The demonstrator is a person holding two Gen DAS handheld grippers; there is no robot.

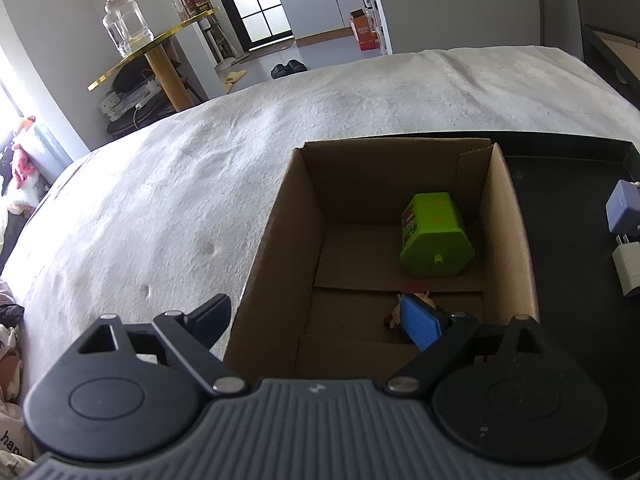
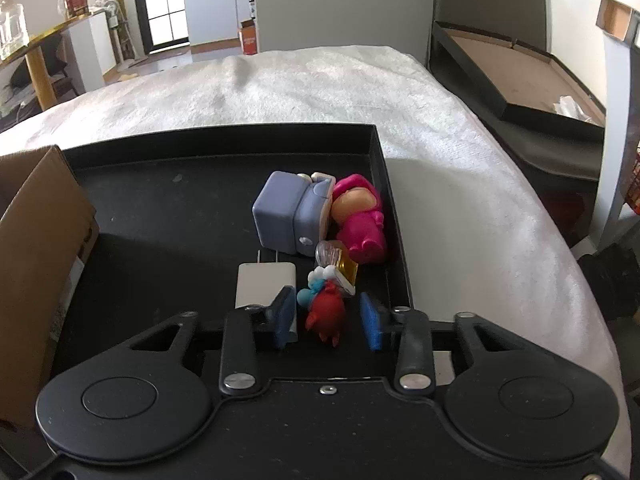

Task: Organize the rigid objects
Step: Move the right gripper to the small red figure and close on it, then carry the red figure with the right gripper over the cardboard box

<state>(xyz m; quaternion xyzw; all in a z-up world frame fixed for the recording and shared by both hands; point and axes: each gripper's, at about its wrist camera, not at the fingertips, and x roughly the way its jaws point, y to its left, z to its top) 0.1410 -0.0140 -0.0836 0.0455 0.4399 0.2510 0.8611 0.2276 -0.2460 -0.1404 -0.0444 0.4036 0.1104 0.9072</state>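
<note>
right tongs are spread wide around the red figurine in the black tray, white charger at 9 o'clock. centre first, then pinch its body. left tongs hang released over the cardboard box.

Two chargers, two boxes

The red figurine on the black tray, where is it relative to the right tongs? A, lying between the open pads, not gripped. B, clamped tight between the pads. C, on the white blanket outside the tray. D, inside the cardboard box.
A: the red figurine lies on the black tray between the blue pads of the right tongs, which stand apart with a visible gap on each side of it.
</note>
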